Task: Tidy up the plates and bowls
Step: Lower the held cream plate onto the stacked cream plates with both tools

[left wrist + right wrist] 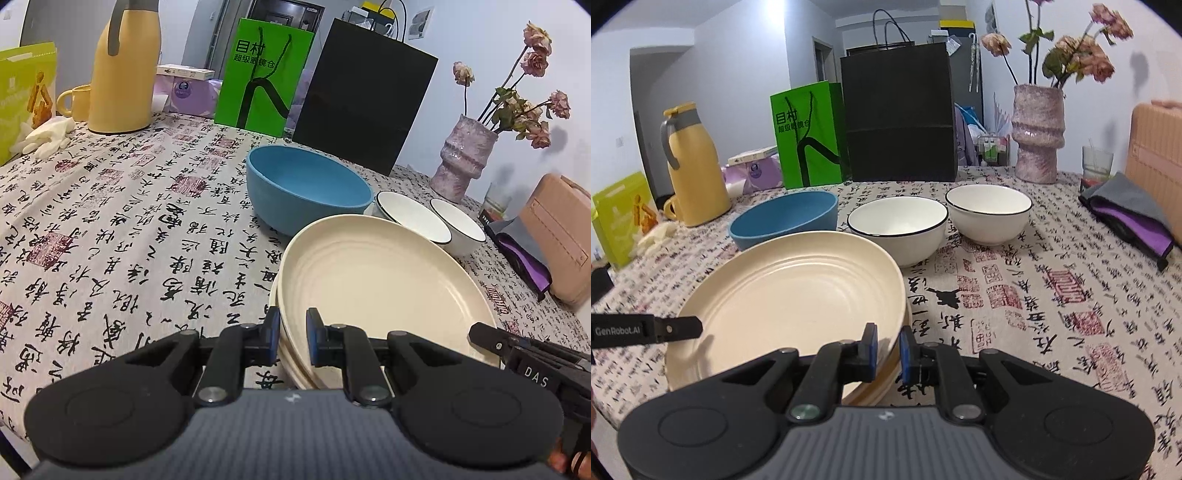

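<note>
Clamping opposite rims, left tongs (292, 338) and right tongs (888, 349) hold the cream plates (384, 280) at the surface's (110, 229) near edge; only the right view shows both white bowls' (897, 229) sides.

White walls (738, 55), dark doorway (646, 122), calligraphy-print tablecloth (1052, 295)

The lower plates (295, 363) show only as rim edges beneath the top plate (384, 280).
</note>
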`<state>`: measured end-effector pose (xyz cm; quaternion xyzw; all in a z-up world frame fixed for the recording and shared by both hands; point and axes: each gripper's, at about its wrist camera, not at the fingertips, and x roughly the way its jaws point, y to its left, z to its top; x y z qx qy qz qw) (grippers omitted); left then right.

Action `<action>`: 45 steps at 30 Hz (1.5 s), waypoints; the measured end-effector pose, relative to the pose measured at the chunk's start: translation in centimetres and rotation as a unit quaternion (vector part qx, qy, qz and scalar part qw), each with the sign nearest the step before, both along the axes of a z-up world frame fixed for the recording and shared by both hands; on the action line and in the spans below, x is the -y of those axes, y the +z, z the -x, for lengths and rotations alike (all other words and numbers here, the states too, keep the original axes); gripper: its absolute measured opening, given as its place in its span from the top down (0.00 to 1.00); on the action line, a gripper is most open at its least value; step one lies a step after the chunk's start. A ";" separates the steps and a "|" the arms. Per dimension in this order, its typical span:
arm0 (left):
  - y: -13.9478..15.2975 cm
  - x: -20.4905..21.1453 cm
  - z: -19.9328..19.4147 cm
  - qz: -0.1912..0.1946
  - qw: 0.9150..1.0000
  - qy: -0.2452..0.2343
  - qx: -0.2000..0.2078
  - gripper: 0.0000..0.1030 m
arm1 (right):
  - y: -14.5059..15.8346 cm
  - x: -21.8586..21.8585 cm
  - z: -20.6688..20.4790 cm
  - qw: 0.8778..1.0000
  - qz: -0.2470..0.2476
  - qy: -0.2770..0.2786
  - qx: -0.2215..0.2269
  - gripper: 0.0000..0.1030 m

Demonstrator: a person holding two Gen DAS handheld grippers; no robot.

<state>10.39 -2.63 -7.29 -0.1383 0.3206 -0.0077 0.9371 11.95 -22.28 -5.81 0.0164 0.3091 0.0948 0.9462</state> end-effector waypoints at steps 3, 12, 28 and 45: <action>-0.1 0.2 -0.1 -0.009 1.000 0.000 0.001 0.85 | -0.1 -0.5 0.0 1.000 0.022 0.002 0.005 0.88; -0.2 1.1 -0.2 -0.049 0.999 -0.002 0.003 0.85 | -0.2 -1.3 -0.1 0.998 0.060 0.007 0.015 0.87; -0.3 2.6 -0.5 -0.113 0.994 -0.010 -0.009 0.85 | -0.6 -2.6 0.0 0.993 0.118 0.011 0.014 0.87; -0.7 2.8 -1.0 -0.130 0.991 -0.015 -0.024 0.85 | -0.7 -2.8 -0.1 0.992 0.126 0.016 0.011 0.86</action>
